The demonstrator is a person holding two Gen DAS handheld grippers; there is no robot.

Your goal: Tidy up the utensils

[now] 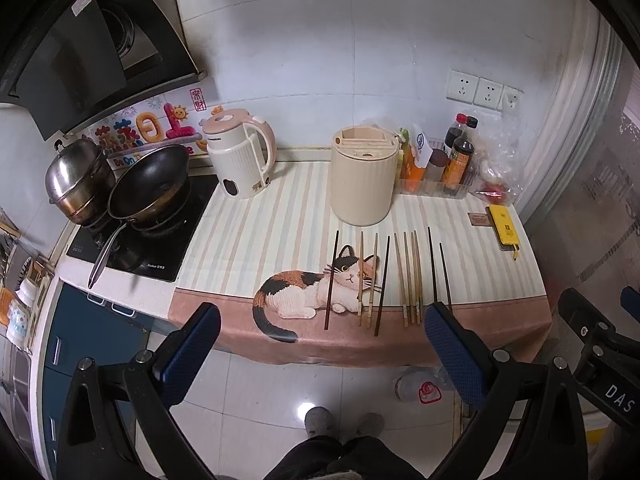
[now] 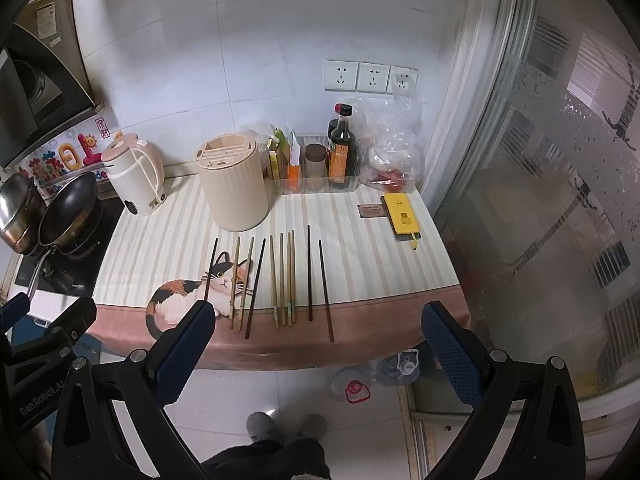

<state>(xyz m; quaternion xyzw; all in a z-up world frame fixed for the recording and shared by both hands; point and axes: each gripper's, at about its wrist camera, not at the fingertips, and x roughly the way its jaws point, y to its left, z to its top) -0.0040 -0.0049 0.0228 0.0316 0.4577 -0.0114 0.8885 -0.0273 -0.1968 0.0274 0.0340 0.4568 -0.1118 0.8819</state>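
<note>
Left gripper (image 1: 320, 354) wide open, empty, held off table (image 1: 248, 224) edge above floor. Chopsticks (image 1: 384, 280) lie in row on cat-print mat, dark and light mixed. Cream utensil holder (image 1: 362, 184) upright behind them. Kettle (image 1: 240, 156) left, yellow phone (image 1: 505, 227) right.

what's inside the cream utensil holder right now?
The cream utensil holder shows empty slotted compartments at its top; no chopsticks stand in it. All chopsticks lie on the cat mat. The slots' depths are hidden by its walls.
</note>
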